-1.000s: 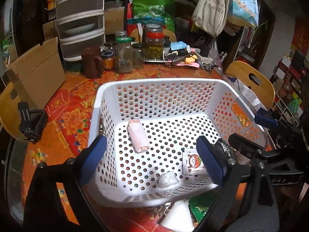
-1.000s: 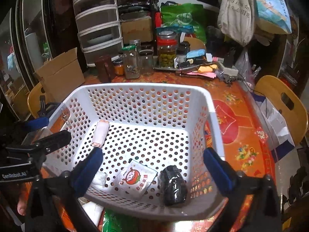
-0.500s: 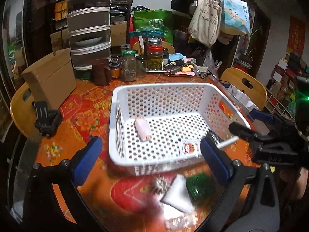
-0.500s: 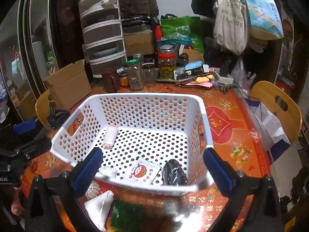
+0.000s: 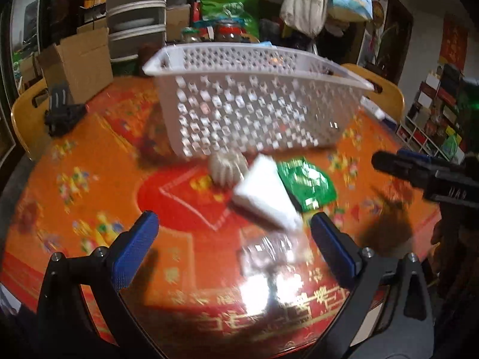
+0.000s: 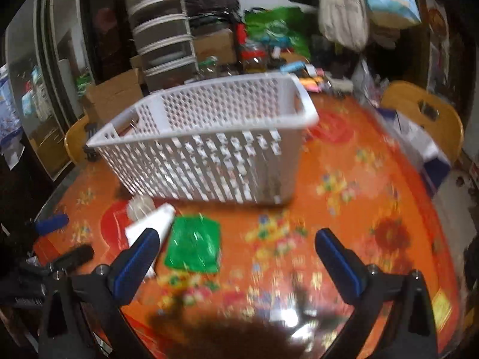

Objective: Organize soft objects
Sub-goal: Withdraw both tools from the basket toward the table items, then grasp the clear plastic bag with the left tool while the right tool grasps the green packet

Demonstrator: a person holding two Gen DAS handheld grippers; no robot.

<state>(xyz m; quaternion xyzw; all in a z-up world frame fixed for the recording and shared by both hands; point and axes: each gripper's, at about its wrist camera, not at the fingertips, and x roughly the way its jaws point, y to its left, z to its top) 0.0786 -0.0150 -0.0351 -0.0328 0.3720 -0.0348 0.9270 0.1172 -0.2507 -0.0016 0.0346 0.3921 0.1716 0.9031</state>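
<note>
A white perforated basket (image 5: 254, 104) stands on the red patterned table (image 5: 89, 203); it also shows in the right wrist view (image 6: 209, 155). In front of it lie a white packet (image 5: 265, 197), a green packet (image 5: 308, 184) and a pale ribbed round thing (image 5: 223, 167). The right wrist view shows the green packet (image 6: 193, 245), the white packet (image 6: 152, 224) and the round thing (image 6: 139, 205). My left gripper (image 5: 235, 239) is open and empty, low before the packets. My right gripper (image 6: 236, 249) is open and empty, right of the green packet. Both views are blurred.
Jars, drawer units (image 5: 136, 21), cardboard boxes (image 5: 82, 59) and bags crowd the table's far side. Wooden chairs stand at the left (image 5: 27, 110) and right (image 6: 419, 119). A black clamp (image 5: 61, 110) lies on the left of the table.
Both grippers have pulled back and dropped low, from over the basket to the table in front of it. The basket's inside is out of sight now. Both stay open.
</note>
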